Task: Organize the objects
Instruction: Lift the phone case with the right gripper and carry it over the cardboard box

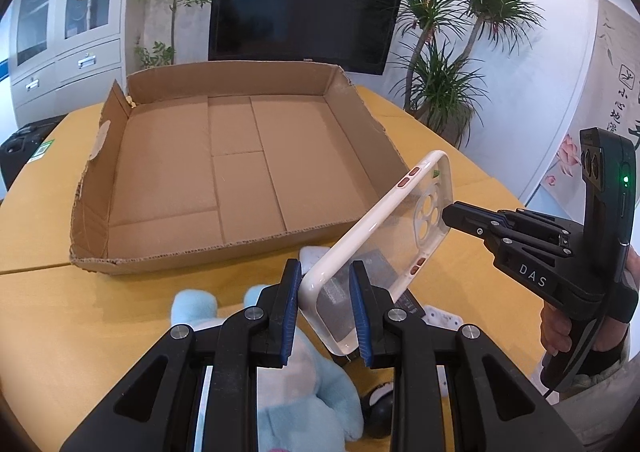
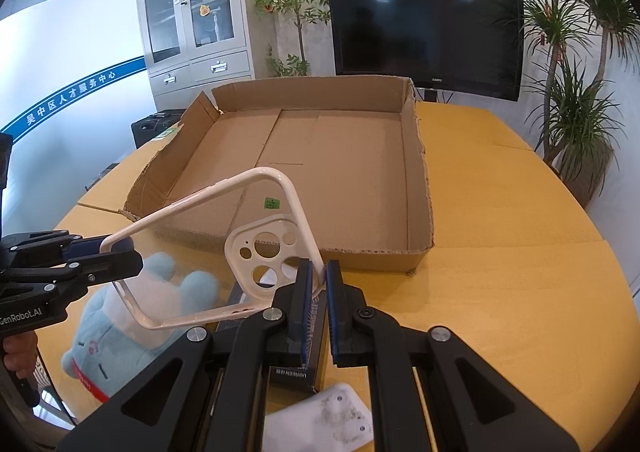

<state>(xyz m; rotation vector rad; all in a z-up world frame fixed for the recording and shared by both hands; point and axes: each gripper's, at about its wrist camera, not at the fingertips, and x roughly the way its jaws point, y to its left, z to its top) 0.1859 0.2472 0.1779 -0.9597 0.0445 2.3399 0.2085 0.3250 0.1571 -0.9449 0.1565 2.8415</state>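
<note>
A clear phone case with a cream rim (image 1: pixel 384 228) is held in the air in front of a shallow empty cardboard tray (image 1: pixel 240 172). My left gripper (image 1: pixel 325 312) is shut on the case's bottom end. My right gripper (image 2: pixel 317 292) pinches the case's rim (image 2: pixel 280 236) at the camera-cutout corner, jaws nearly closed; it shows in the left wrist view (image 1: pixel 452 214) touching the case's top end. The tray (image 2: pixel 320 156) lies just beyond the case.
A light blue plush toy (image 2: pixel 132 312) lies on the yellow table (image 2: pixel 500 292) under the case. A black box (image 2: pixel 296 352) and a white flat item (image 2: pixel 320 420) lie near it. A TV (image 2: pixel 424 28), cabinet and plants stand behind.
</note>
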